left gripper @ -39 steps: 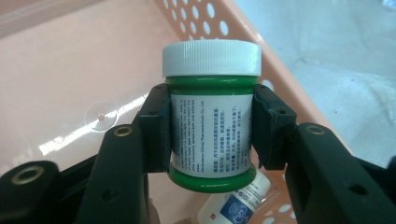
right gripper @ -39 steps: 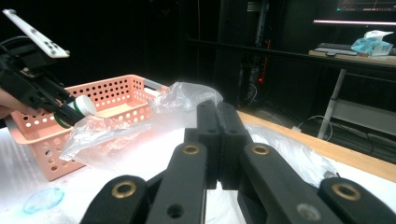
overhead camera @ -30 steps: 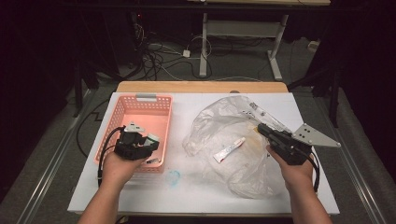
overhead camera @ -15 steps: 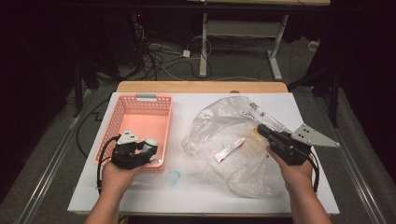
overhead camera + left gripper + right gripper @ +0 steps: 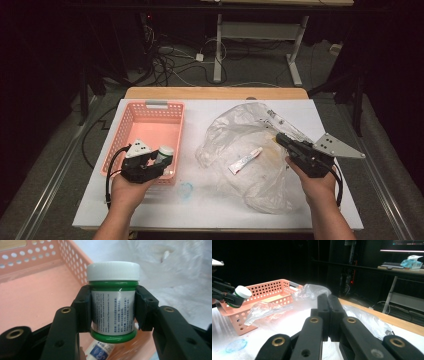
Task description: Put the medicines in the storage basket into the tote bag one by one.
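Left gripper (image 5: pixel 112 312) jaws clamp my green jar (image 5: pixel 113 301) mid-label, over pink basket (image 5: pixel 150 125) at its 5 o'clock corner | jar rigid, light, slick plastic; I grip below cap | right gripper (image 5: pixel 281 140) jaws closed, seemingly empty, on plastic bag (image 5: pixel 240 130)

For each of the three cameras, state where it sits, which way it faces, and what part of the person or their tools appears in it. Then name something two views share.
High view: above the person's side, facing forward and down on the table; both forearms, left tongs and right tongs show.
Left gripper view: rides the left tongs, looking along the jaws clamped on the green jar, above the pink basket.
Right gripper view: rides the right tongs, jaws together, facing across the plastic bag toward the basket.
Shared: jar and basket appear in all three.
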Available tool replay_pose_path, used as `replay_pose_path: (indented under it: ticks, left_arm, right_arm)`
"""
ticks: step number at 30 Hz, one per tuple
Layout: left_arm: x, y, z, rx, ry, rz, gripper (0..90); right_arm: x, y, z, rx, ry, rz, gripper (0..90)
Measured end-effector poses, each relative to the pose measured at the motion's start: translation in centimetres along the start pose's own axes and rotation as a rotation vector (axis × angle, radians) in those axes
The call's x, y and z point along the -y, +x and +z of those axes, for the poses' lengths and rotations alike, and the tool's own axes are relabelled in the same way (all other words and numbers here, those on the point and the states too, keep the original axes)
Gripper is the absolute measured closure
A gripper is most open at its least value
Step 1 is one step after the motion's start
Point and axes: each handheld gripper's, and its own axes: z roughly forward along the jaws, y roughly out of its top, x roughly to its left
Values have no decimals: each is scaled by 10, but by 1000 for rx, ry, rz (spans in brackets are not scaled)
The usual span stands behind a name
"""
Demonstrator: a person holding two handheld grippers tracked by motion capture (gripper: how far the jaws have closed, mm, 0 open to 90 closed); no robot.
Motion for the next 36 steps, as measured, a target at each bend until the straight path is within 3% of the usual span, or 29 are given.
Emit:
replay_pose_path:
  ticks: [12,14,23,24,36]
  left_arm:
    - [-6,-12,-4,54,-37,12,539]
    - [-8,-17,-5,66,-53,15,539]
    - [-9,-36,1,110,-43,52,539]
    - [-9,-41,1,129,-46,55,539]
    - [-12,-73,6,188,-52,130,539]
  right_arm:
    - [-1,2,1,-1,0,1,900]
    - [0,1,2,-1,1,-5,900]
    - [-1,3,2,-4,2,-13,900]
    - [-1,3,2,-3,1,-10,900]
    - [-1,2,1,-4,-3,-13,900]
